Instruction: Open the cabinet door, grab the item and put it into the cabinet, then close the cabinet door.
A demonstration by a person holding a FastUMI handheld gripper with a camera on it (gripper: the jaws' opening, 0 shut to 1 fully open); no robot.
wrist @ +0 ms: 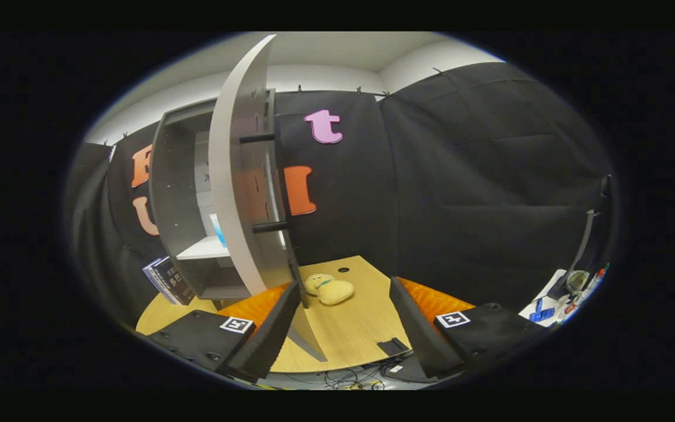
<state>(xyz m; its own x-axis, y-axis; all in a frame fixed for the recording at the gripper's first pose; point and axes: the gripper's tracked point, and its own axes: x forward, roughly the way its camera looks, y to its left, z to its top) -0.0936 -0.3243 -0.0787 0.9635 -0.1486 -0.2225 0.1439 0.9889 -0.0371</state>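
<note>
Gripper view: door (pixel 233 176) swung open, gripper (pixel 344 328) spread and empty. Next I grab the toy (pixel 330 288) (just ahead, between fingers).

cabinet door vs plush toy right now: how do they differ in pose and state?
The cabinet door stands upright and swung open, its edge toward the camera; the yellow plush toy lies flat on the wooden table.
The door is grey, rigid and large; the toy is small and soft-looking.
The door's lower edge sits beside one finger of the open gripper; the toy lies beyond the fingers, untouched.
Neither is gripped.
</note>
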